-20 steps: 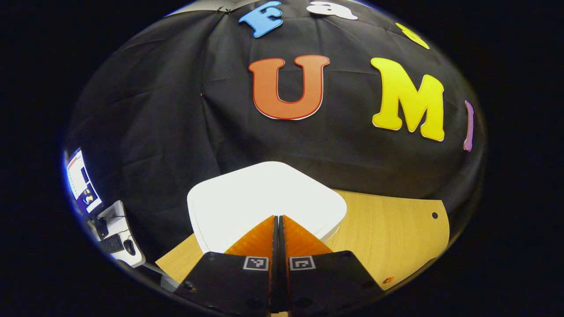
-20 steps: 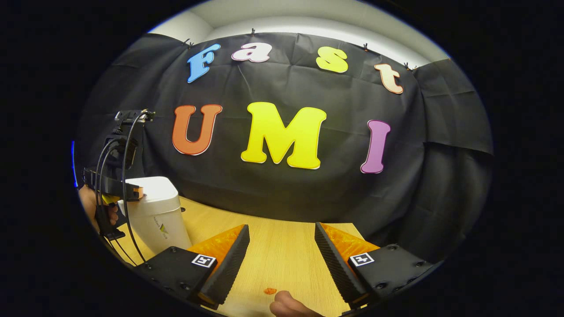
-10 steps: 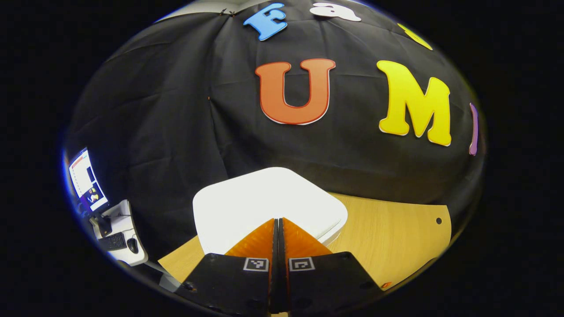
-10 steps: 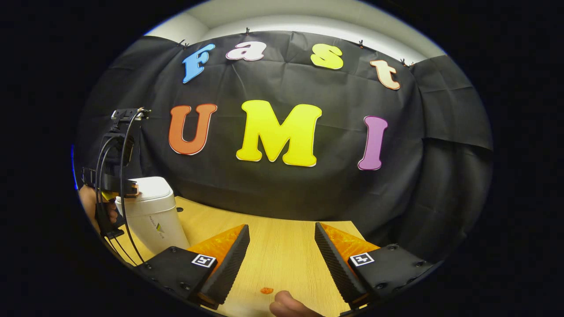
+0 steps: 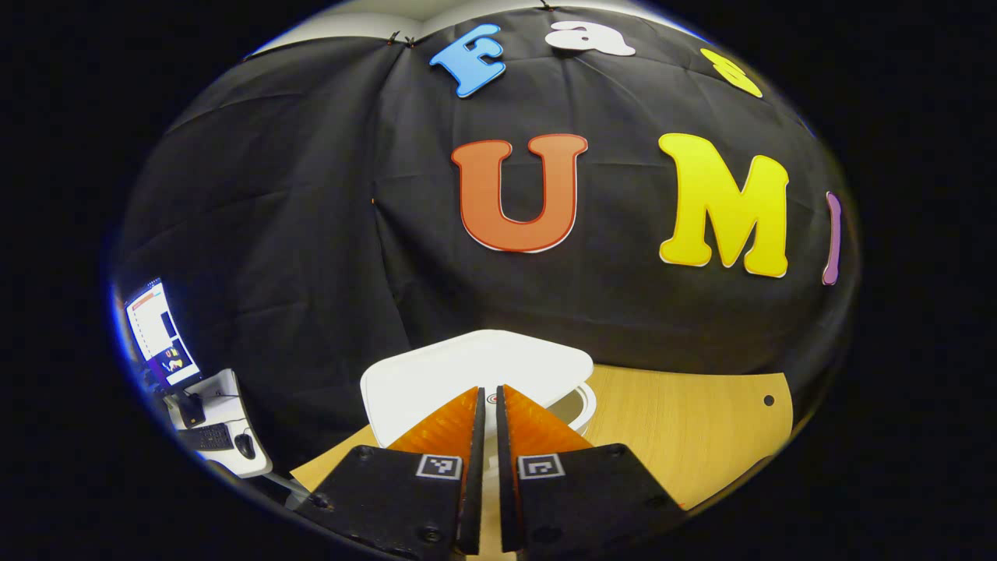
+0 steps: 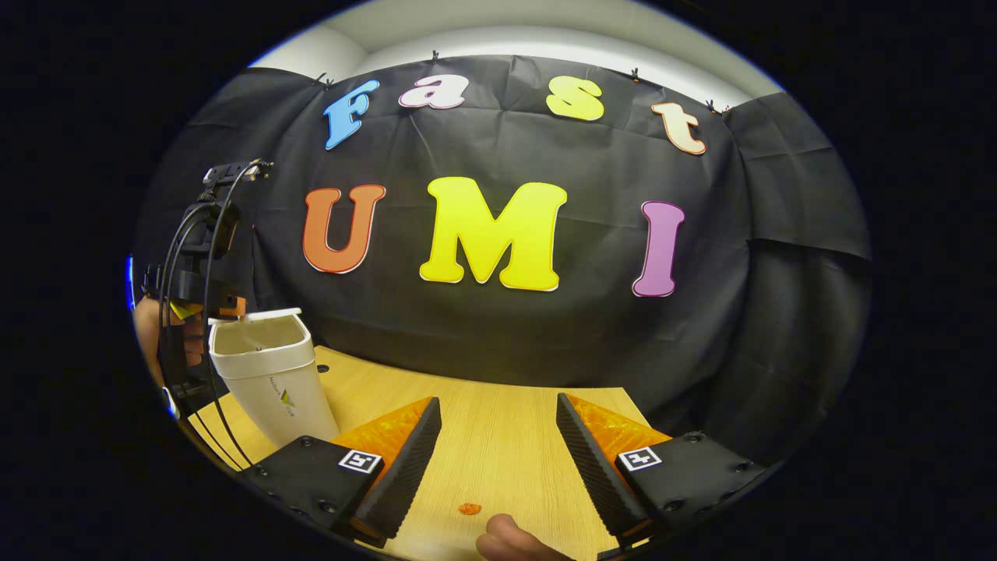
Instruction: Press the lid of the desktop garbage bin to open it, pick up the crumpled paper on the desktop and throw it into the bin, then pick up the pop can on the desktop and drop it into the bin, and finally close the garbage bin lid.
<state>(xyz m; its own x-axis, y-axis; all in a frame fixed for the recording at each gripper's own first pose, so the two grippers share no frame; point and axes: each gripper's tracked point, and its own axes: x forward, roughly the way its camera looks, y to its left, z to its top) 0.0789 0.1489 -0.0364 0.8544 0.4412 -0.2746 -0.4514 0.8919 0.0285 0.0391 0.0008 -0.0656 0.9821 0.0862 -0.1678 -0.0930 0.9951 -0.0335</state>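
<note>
In the right gripper view, the right gripper (image 6: 498, 448) hangs over the table (image 6: 498, 436) with its fingers spread wide and nothing between them. In the left gripper view, the left gripper (image 5: 490, 409) has its fingers almost together, with a thin gap, holding nothing, just at the lid (image 5: 475, 366). The lid is popped up and the bin (image 6: 269, 374) gapes open. The bin looks like light, smooth plastic and could tip, so press softly on top. I cannot see the paper or the can.
</note>
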